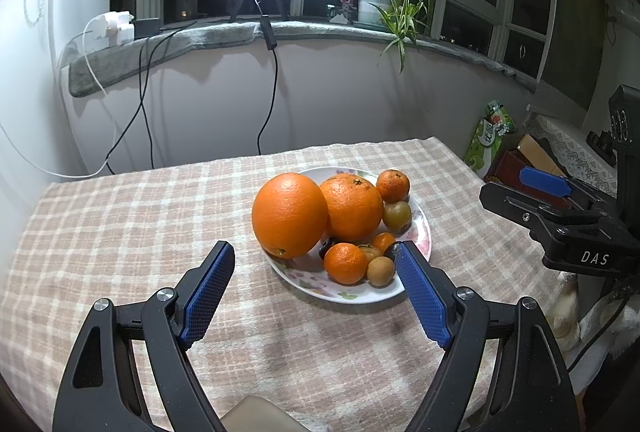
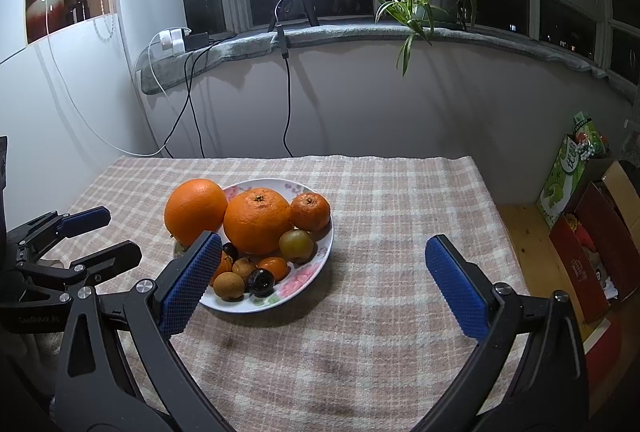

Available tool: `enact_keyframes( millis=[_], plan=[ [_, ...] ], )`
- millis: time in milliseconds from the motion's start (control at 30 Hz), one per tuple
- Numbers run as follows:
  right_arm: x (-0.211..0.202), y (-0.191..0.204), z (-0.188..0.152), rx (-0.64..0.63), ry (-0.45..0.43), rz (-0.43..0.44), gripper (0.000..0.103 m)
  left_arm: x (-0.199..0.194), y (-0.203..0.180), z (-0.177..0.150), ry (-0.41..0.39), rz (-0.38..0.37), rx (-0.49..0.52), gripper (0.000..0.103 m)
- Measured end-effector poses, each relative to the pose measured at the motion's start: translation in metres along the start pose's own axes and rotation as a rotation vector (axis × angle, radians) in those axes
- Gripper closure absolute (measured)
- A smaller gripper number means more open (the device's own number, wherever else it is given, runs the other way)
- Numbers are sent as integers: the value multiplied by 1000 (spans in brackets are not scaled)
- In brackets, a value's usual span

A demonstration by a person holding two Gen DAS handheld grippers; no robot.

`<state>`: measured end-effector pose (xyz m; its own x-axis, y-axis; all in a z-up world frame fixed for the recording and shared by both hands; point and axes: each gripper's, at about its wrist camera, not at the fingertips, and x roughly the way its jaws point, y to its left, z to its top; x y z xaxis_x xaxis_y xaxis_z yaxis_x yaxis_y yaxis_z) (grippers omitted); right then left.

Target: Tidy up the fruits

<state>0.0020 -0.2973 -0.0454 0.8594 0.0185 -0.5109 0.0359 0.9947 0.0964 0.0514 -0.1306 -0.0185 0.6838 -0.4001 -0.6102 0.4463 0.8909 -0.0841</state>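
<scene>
My left gripper (image 1: 316, 252) hangs above the checked tablecloth (image 1: 120, 232) with its blue pads spread wide and nothing between them. The plate (image 1: 424, 232) of fruit sits just ahead of it, a little to the right, and from the left wrist camera my right-hand pad overlaps the plate's near rim – whether it touches I cannot tell. My right gripper (image 2: 324, 244) is likewise spread wide and empty; from its camera the plate (image 2: 304, 288) lies ahead and to the left, partly behind its left pad, with bare cloth between the two pads.

The plate is white with a pink floral print and it is heaped. A large orange (image 1: 289, 214) bulges out over the plate's left edge, touching a second big orange (image 1: 352, 206) beside it. A small mandarin (image 1: 393, 185) sits at the far right with a greenish-brown round fruit (image 1: 397, 216) just in front of it. At the near side are another mandarin (image 1: 345, 263), a tan longan-like fruit (image 1: 381, 271) and a dark, glossy fruit (image 2: 261, 282) – small pieces packed close together.
</scene>
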Motion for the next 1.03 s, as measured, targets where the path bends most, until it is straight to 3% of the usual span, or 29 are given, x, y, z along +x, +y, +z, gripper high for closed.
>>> enact_keyframes(
  millis=[1033],
  plan=[
    [5,-6,-3,13,16,5,0,3,-1,-2,-6,-1,17,20]
  ],
)
